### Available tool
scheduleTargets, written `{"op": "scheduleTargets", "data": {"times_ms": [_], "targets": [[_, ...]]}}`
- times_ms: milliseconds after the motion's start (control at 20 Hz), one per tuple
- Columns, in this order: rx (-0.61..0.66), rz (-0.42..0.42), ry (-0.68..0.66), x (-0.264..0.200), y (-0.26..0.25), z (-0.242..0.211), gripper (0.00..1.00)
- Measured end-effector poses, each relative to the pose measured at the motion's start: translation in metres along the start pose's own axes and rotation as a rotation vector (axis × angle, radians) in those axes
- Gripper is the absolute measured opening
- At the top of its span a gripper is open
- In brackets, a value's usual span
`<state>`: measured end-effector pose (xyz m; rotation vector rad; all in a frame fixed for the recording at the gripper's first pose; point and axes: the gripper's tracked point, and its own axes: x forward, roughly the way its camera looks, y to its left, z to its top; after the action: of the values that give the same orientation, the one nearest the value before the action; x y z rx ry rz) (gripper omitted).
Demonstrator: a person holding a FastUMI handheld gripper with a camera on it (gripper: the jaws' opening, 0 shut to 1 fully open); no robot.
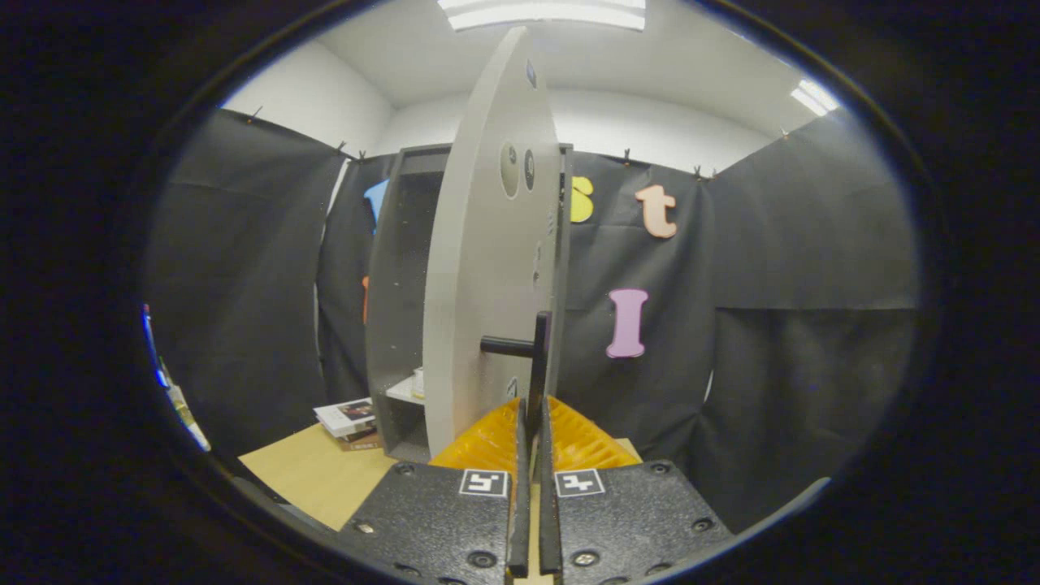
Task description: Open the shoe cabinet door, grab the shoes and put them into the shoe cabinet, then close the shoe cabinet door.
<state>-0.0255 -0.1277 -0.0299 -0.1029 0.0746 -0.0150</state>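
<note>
Gripper (530,422) at bottom centre, fingers pressed close together, pinching the lower end of the dark bar handle (538,357) on the cabinet door (479,284). Door stands swung out, edge-on, up the middle of the frame. Shoe cabinet (396,325) left of centre behind it, interior open (a pale item on a low shelf, too small to identify). Books (349,422) at lower left on the wooden table (317,475).

Judgement: door is a rigid, light panel on hinges, swings freely. Handle is thin, stiff, probably slick, so hold it squarely across the bar.
</note>
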Motion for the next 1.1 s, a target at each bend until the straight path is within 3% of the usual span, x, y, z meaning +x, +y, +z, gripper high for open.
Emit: {"op": "scheduleTargets", "data": {"times_ms": [100,400,600,750,850,1100], "targets": [[0.015,-0.050,-0.004,0.006,-0.026,-0.003,0.05],[0.163,0.085,-0.006,0.006,-0.046,-0.012,0.05],[0.130,0.027,0.039,0.006,-0.047,-0.037,0.09],[0.094,-0.005,-0.015,-0.022,-0.045,-0.035,0.11],[0.116,0.011,-0.034,-0.040,-0.034,-0.042,0.18],[0.102,-0.010,-0.071,-0.081,-0.008,-0.058,0.84]]}}
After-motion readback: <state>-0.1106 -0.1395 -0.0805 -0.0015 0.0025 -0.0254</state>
